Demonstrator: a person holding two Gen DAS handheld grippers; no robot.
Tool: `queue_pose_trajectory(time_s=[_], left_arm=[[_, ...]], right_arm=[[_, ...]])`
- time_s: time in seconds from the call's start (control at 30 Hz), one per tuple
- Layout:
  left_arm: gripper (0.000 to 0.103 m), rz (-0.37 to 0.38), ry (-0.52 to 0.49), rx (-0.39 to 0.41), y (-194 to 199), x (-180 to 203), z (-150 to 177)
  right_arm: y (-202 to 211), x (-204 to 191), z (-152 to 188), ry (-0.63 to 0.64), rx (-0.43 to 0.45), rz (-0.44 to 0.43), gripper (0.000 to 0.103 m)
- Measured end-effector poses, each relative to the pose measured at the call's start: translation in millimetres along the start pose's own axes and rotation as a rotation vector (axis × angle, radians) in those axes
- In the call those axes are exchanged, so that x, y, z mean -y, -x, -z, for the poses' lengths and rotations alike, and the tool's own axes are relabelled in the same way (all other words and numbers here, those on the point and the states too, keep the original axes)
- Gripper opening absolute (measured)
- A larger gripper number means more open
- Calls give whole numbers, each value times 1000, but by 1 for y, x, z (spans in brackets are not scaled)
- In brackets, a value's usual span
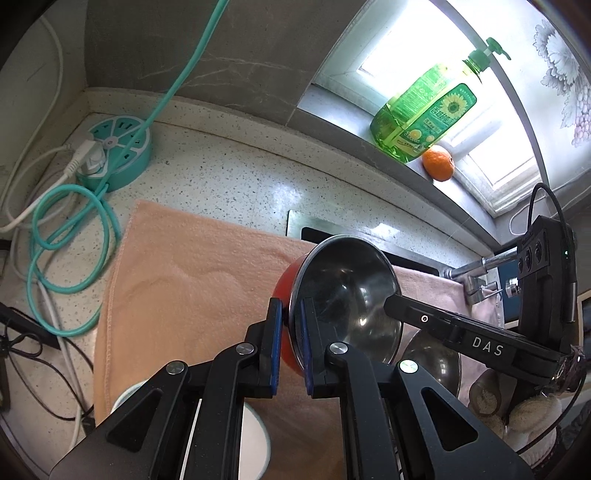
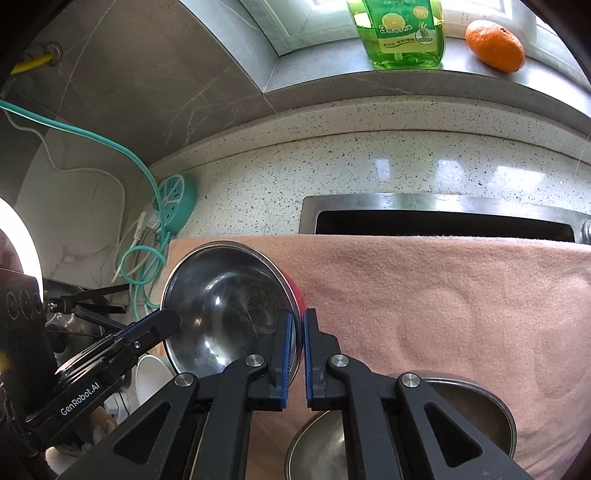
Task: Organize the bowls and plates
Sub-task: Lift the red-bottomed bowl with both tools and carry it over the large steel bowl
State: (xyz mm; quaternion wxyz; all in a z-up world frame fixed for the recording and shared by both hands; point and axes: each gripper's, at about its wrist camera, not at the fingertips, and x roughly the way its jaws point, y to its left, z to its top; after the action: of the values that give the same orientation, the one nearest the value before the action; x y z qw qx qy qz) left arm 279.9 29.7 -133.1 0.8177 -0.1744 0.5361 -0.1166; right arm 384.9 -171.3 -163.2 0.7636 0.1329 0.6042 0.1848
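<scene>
Both black two-finger grippers, left (image 1: 291, 347) and right (image 2: 298, 354), are clamped shut on opposite rims of a red-sided steel bowl (image 1: 343, 291). It is held tilted above a peach towel (image 1: 184, 273). A second steel bowl (image 2: 476, 406) is seen at the towel's near edge.

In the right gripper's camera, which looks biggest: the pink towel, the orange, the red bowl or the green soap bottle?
1. pink towel
2. red bowl, though it's closest to the camera
3. green soap bottle, top cut off
4. orange

Glossy steel bowl (image 1: 343, 291), fuzzy peach towel (image 1: 192, 266), speckled polished counter (image 1: 229, 181)
</scene>
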Motion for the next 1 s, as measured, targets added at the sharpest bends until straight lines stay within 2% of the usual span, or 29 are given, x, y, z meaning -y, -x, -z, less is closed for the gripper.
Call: queue_pose_trajectory(time_s=[0.57, 1.0], left_arm=[[8, 39, -26, 52, 41, 37, 26], [8, 70, -63, 42, 43, 76, 48]], right_arm=[[67, -1, 32, 35, 74, -19, 6], [99, 25, 55, 19, 102, 0, 6]])
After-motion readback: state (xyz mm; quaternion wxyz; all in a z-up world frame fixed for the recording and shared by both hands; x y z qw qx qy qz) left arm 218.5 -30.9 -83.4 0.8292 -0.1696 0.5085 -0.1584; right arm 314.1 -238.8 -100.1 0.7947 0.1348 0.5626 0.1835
